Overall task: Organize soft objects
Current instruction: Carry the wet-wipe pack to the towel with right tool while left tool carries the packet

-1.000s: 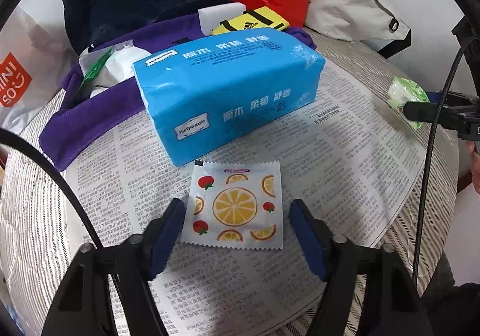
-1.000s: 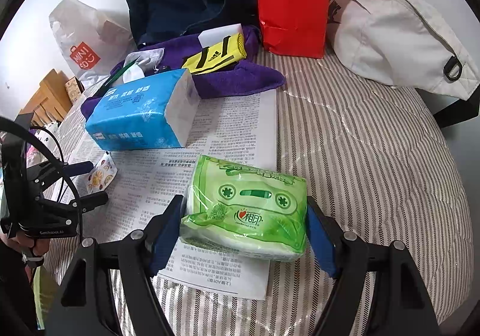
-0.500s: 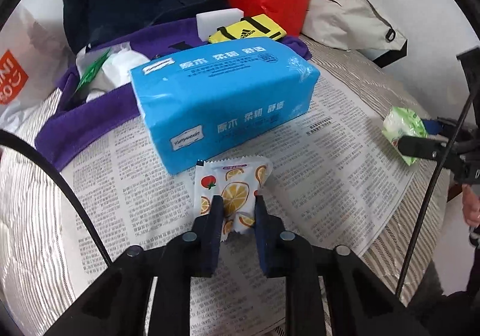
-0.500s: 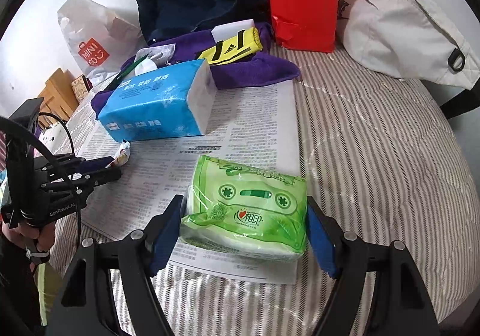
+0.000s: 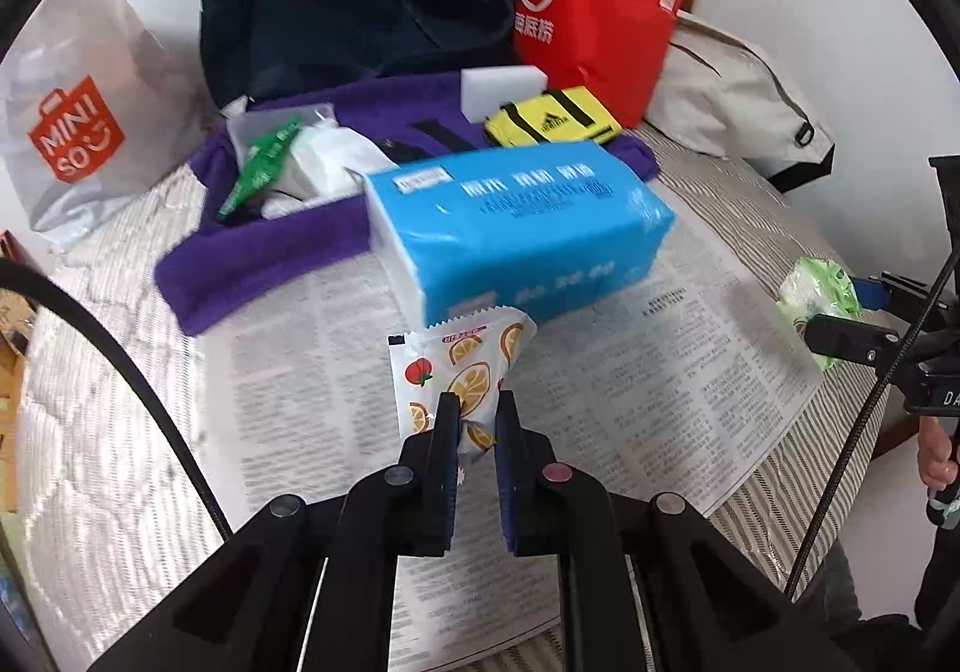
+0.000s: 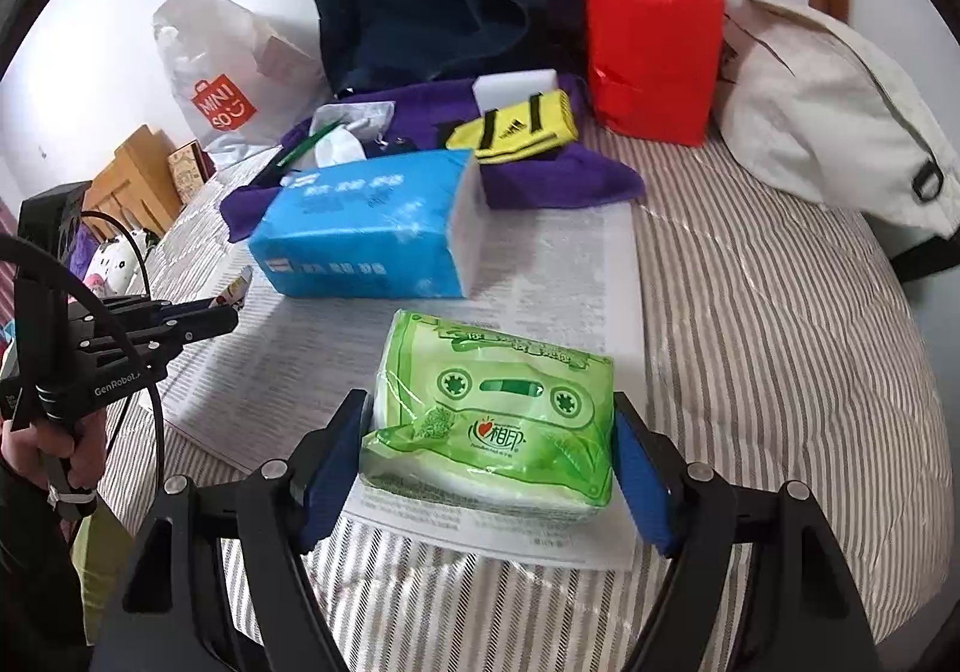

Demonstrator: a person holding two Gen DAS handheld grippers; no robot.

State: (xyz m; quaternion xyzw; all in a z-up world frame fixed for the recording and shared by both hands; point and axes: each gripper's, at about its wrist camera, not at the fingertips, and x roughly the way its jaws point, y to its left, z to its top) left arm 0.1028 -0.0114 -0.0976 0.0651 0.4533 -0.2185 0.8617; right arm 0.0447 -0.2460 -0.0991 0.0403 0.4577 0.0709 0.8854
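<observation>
left jaws point(image 5: 477, 420) pinching crinkly flat fruit-print sachet point(image 5: 459, 366), right jaws point(image 6: 489, 453) clamped on soft green tissue pack point(image 6: 498, 414)

A newspaper point(image 6: 540, 264) lies spread on the bed point(image 6: 780, 348). On it the tissue box point(image 6: 366, 228) sits behind the tissue pack point(image 6: 498, 414), with the wet-wipe sachet point(image 5: 462, 366) just before the box. Behind the box lies a towel point(image 6: 540, 180) carrying an armband point(image 6: 516, 129) and a sponge block point(image 6: 516, 87). A paper bag point(image 6: 654, 12) stands at the back, a canvas bag point(image 6: 828, 114) to its right.
</observation>
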